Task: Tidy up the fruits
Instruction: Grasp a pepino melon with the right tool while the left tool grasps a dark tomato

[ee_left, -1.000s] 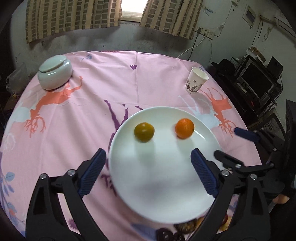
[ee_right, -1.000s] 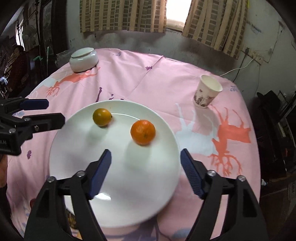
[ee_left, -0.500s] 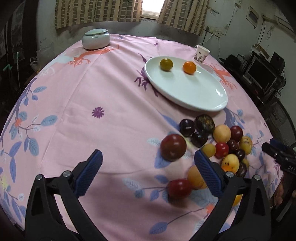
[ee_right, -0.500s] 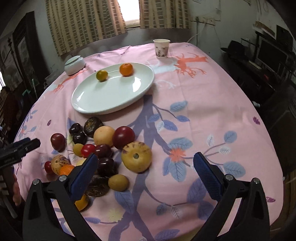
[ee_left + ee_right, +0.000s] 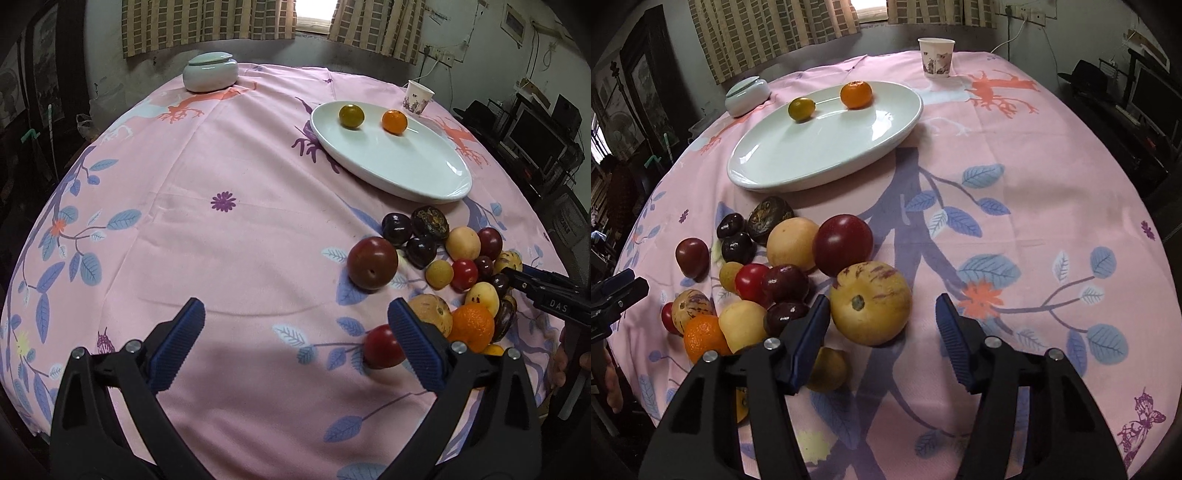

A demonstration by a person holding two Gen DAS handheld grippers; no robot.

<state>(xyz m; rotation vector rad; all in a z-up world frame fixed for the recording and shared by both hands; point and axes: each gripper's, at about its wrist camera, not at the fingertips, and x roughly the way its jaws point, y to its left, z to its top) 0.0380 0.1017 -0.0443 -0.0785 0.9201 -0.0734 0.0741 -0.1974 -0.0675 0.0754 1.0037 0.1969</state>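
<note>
The step in hand is selection of the next fruit: the right gripper (image 5: pixel 882 321) hangs over the fruit pile (image 5: pixel 783 280) on the table (image 5: pixel 1015 177), fingers just narrowed but still apart around the striped yellow melon (image 5: pixel 870 302), not pressing it. The left gripper (image 5: pixel 295 341) is spread wide and empty beside a small red fruit (image 5: pixel 382 347). Judged next: lower, clamp the melon, carry it to the white plate (image 5: pixel 775 158), which holds two citrus fruits.

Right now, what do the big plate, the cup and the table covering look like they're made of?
Oval plate: probably glazed ceramic, white and glossy with bright window glints. Cup: likely paper, matte, printed, thin rolled rim. Tablecloth: woven fabric, matte pink, printed leaves, soft creases.
</note>
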